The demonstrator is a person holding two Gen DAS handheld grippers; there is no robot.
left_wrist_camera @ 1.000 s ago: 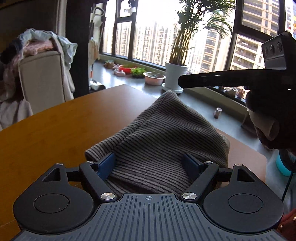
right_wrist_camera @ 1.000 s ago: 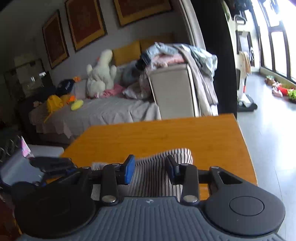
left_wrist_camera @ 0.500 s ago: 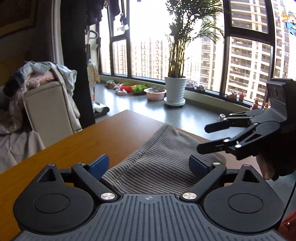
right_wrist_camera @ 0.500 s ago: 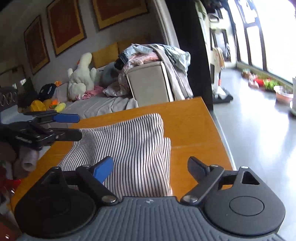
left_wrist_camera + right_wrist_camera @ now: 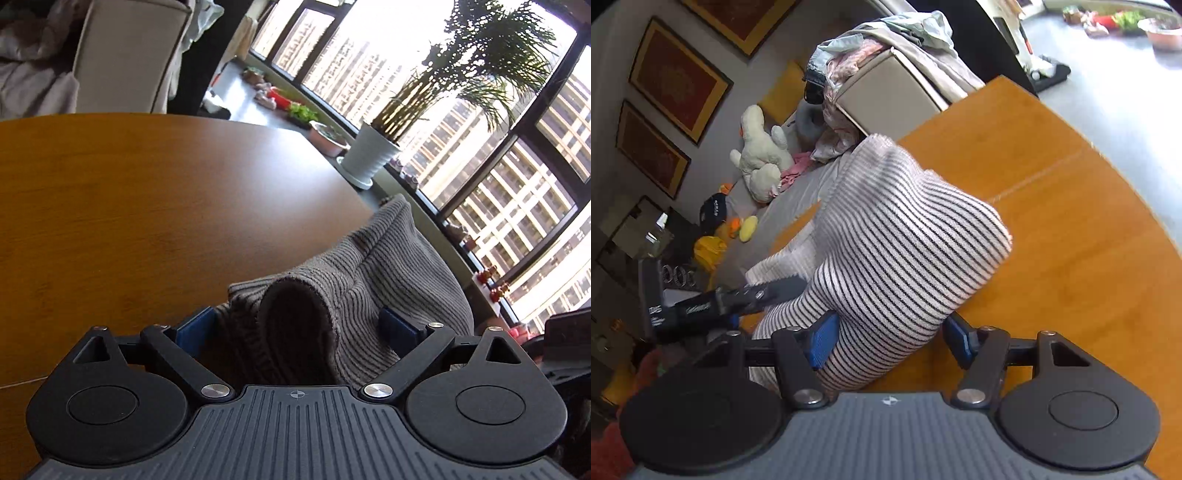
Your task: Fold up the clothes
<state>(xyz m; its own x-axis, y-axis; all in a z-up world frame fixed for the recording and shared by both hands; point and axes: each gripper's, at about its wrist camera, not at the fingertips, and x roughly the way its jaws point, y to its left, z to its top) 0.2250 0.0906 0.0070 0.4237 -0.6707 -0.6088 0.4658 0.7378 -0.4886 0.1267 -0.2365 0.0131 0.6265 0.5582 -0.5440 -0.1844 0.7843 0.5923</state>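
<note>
My left gripper (image 5: pixel 297 325) is wide, blue pads well apart either side of the sweater (image 5: pixel 905 236). A rolled opening, cuff or hem, I can't tell which, sits between them, no pad pressing. A second ago they were a bit narrower over flat cloth; now the cloth is bunched up into a hump. So left has let go, or hasn't gripped yet.

My right gripper (image 5: pixel 890 338) is closing at mid width, with a fold of sweater between the pads. The left-hand pad (image 5: pixel 823 341) touches the stripes; the other pad stands just clear of the cloth, so no real grip yet. A second ago it was pinched narrow on an edge, then flung wide half a second ago, now coming in again. I read that as a regrip.

Both views have rolled hard since a second ago, so both wrists have twisted.

The sweater lies on the table (image 5: pixel 1071 229), humped and doubled over, nearest the table's near edge, part of it hanging off on the side toward the sofa. Half a second ago it lay flat and spread; that flatness is gone.

For the task: one fold looks laid, then disturbed. The next fold needs both grips re-taken first.

Beyond the sweater in the right view, the left gripper's fingers poke in just beside its lower side. A chair (image 5: pixel 897 92) piled with clothes stands past the table's far edge.
</note>
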